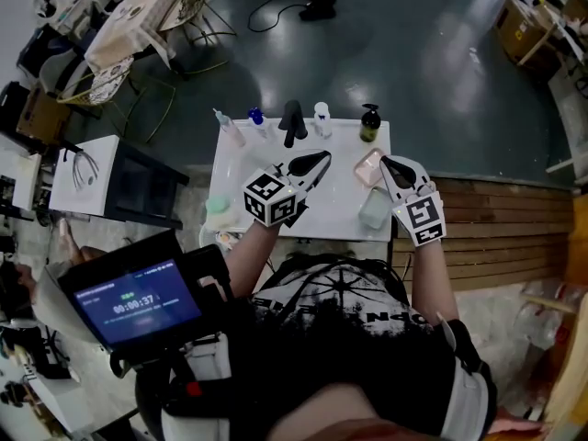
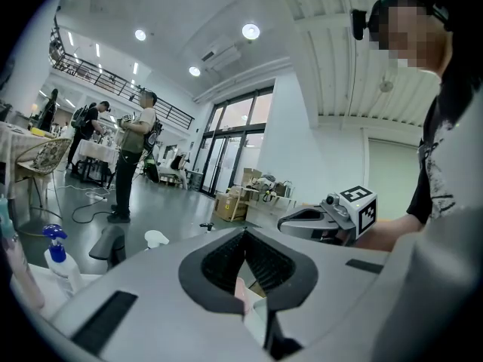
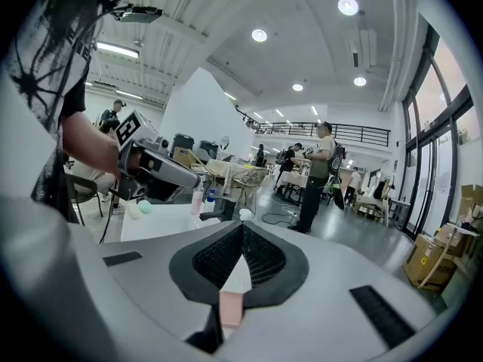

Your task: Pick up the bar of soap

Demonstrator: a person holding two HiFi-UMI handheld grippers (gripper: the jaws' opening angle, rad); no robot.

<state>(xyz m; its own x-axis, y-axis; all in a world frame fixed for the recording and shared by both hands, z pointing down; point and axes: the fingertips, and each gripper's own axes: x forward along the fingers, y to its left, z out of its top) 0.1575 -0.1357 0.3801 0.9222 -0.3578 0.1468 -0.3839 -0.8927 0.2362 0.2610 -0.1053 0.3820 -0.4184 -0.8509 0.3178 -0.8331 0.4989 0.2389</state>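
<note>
1. My left tool (image 1: 323, 157) hovers over the middle of the white desk (image 1: 340, 211), pointing nearly level toward the far right. Its jaws are together at the tips, with nothing between them.
2. My right tool (image 1: 387, 163) is over the right side of the desk. Its jaws are also pressed together and grip nothing.
3. The two tools point toward each other at an angle, near but apart.
4. The pink bar of soap (image 1: 368, 167) lies on the desk between the two tool tips, just beside the tip of my right tool. I cannot tell whether that tip touches it, or whether the soap sits in a dish.
5. In the right gripper view the soap (image 3: 229, 308) shows as a pink block through the gap behind the closed tips. In the left gripper view a sliver of it (image 2: 240, 293) shows the same way.
6. A pale green block (image 1: 375, 209) lies nearer to me than the soap, beside my right tool.
7. Along the far edge of the desk stand a spray bottle (image 1: 230, 129), a blue-capped bottle (image 1: 256, 118), a black upright thing (image 1: 292, 122), a white bottle (image 1: 322, 118) and a dark pump bottle (image 1: 370, 123).
</note>
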